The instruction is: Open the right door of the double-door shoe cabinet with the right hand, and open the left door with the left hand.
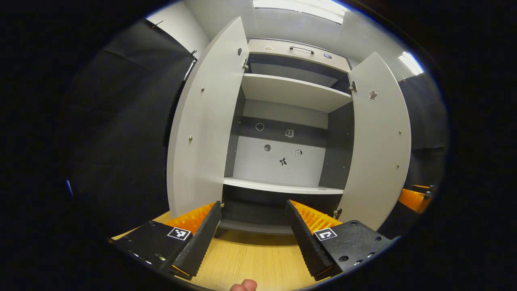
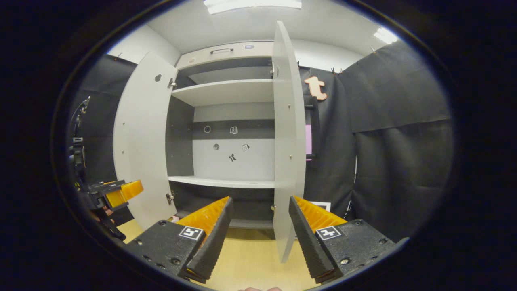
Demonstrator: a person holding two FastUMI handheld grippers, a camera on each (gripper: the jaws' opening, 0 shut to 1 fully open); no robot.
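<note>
Your left gripper (image 1: 253, 232) sits at the bottom centre of the left gripper view, jaws spread wide with nothing between them, above the light wooden floor (image 1: 250, 258). Ahead, filling the middle of the frame, the tall grey double-door shoe cabinet (image 1: 282, 121) stands with its flat grey left door (image 1: 206, 121) and flat grey right door (image 1: 379, 141) both swung out. In the right gripper view your right gripper (image 2: 260, 230) is likewise wide apart and holding nothing, the right door's edge standing just beyond the gap.

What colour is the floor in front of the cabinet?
Light wood grain floor, clearest in the left gripper view.
</note>
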